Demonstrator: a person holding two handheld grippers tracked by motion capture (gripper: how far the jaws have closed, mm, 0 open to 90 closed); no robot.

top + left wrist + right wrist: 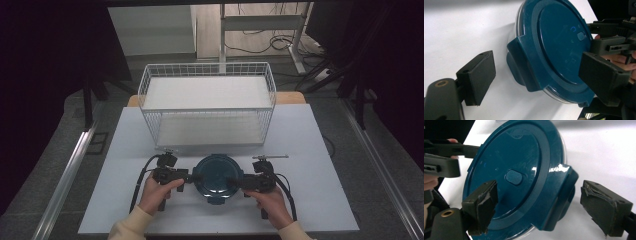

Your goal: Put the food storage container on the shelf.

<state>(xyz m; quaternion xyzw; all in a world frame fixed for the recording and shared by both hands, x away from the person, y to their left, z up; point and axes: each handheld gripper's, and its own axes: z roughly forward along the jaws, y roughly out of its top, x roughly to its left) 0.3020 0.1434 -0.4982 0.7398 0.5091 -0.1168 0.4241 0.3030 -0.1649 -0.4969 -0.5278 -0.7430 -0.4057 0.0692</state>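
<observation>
Lower centre of high view: round container, blue lid on, between left gripper and right gripper. Both jaws spread, gripping nothing; latches look closed. Wire basket empty.

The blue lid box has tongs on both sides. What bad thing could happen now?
1. Both tongs, left and right, are open around the side latches of the blue lid. Squeezing unevenly could make the round container slide on the smooth white table.
2. A tong might pinch only a latch, popping it open instead of gripping.
3. The wire basket stands close behind; a hasty lift could bump it.
</observation>
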